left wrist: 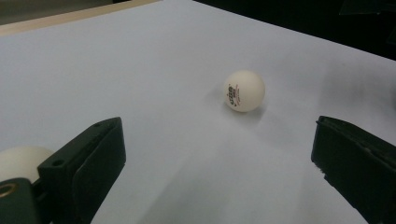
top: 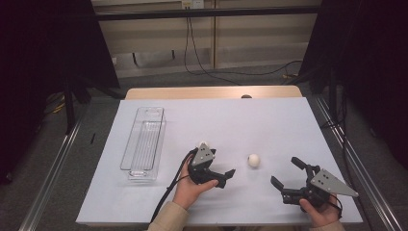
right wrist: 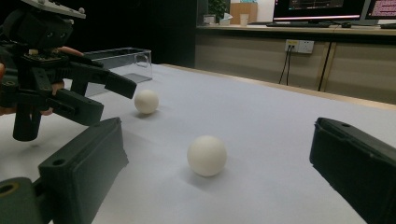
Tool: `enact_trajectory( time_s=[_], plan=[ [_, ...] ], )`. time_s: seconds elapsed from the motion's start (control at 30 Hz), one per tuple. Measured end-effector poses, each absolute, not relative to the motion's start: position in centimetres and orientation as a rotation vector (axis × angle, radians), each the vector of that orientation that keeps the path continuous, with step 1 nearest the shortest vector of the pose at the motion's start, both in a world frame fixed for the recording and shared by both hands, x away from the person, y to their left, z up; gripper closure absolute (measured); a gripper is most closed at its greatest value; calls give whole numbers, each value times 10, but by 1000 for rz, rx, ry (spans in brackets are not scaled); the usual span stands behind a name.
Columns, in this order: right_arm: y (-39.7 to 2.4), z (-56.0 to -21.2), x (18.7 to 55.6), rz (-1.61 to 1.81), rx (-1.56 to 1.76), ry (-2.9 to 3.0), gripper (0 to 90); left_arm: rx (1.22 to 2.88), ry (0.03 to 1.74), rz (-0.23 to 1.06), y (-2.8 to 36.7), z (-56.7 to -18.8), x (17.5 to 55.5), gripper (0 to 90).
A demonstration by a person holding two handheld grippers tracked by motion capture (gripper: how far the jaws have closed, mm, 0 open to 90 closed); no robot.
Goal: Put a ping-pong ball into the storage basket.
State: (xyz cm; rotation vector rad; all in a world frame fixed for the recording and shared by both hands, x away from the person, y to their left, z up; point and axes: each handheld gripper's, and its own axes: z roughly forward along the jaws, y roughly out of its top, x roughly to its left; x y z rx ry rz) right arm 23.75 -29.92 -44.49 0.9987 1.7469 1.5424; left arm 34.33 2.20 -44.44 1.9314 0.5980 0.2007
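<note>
left claw (top: 225, 175) open | ball (top: 253, 160) between claws | right claw (top: 285, 173) open

Even overhead light, dark surround.
My jaws blur close up; ball (right wrist: 207, 155) casts a soft shadow; no glare.

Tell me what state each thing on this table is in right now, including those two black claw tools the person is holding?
Left gripper: fingers open, holding nothing, aimed at the nearer ball.
Right gripper: fingers open, holding nothing.
Nearer ball: loose on the white sheet, between the two grippers, untouched.
Second ball: resting on the sheet just beyond the left gripper.
Clear bin: upright, open-topped, looks empty.
</note>
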Motion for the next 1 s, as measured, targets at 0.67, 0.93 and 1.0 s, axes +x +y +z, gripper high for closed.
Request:
enact_trajectory(
  time_s=[0.67, 0.93, 1.0],
  plan=[
    [-299, -445, 237, 1549, 1003, 1747, 26, 1954, 581, 194, 10, -445, 345, 33],
    [-300, -445, 238, 1544, 1000, 1747, 25, 1961, 582, 197, 9, -444, 347, 33],
    [-300, -445, 237, 1548, 1003, 1743, 26, 1961, 580, 195, 8, -443, 347, 33]
  ],
)
